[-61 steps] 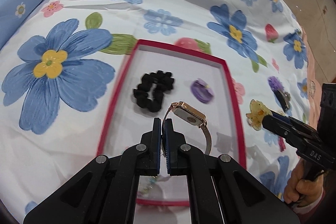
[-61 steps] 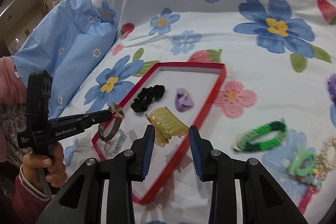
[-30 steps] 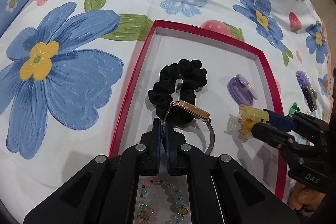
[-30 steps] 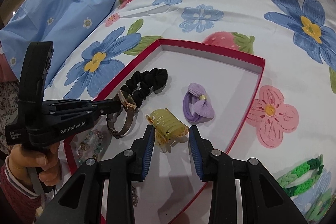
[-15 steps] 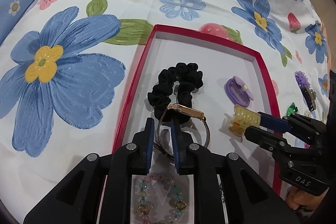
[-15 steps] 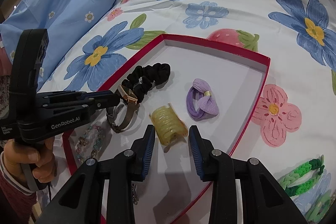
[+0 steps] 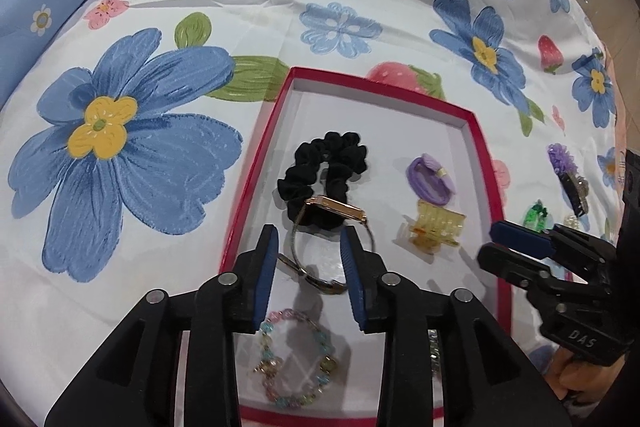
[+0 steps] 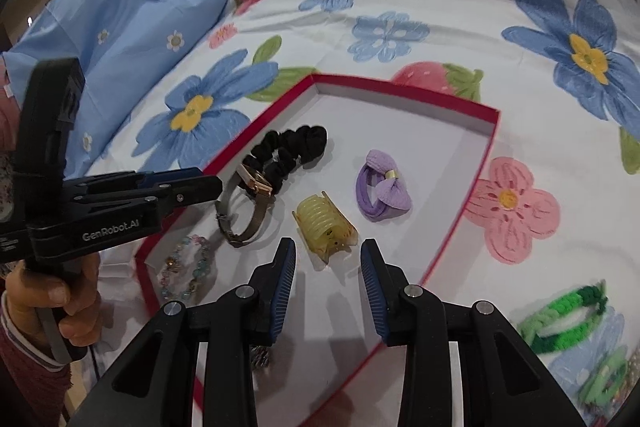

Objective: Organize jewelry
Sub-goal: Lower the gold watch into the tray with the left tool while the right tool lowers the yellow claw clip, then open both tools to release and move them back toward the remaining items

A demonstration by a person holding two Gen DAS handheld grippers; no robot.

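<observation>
A red-rimmed white tray (image 7: 376, 83) (image 8: 400, 87) lies on a floral bedsheet. In it are a black scrunchie (image 7: 328, 163) (image 8: 292, 151), a purple bow hair tie (image 7: 430, 179) (image 8: 382, 187), a bead bracelet (image 7: 296, 359) (image 8: 186, 267), a rose-gold watch (image 7: 336, 213) (image 8: 256, 203) and a yellow claw clip (image 7: 432, 229) (image 8: 324, 223). My left gripper (image 7: 310, 247) (image 8: 208, 183) hovers over the watch with its jaws opening. The watch band sits loosely between the pads, untouched. My right gripper (image 8: 328, 255) (image 7: 500, 239) is open just behind the clip, which rests on the tray floor.
Outside the tray on the right lie a green braided bracelet (image 8: 560, 315), a purple flower clip (image 7: 564, 167) and more small pieces. A blue pillow (image 8: 120, 27) lies at the far left. A person's hand (image 8: 60, 291) holds the left gripper's handle.
The left gripper opened, let go of the watch against the scrunchie and rose slightly. The right gripper released the yellow clip onto the tray floor and drew back.
</observation>
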